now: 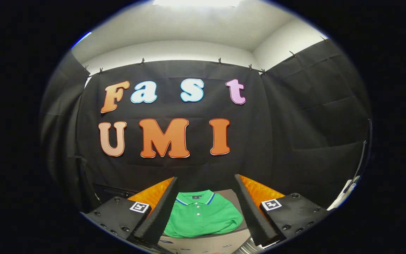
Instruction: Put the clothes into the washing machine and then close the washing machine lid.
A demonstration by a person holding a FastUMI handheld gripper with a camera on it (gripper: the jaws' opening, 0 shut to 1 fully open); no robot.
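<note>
Grey surface [203, 243], one, is seen as the largest item below the booth wall; what it belongs to cannot be told. One green polo shirt [203, 217] is laid folded on it, between the two fingers and just ahead of them. One collar with blue-and-white trim is counted, plus three white buttons on the placket. Gripper [204, 211] is held released, fingers spread wide apart, nothing grasped; whether the shirt is touched by them cannot be told.
</note>
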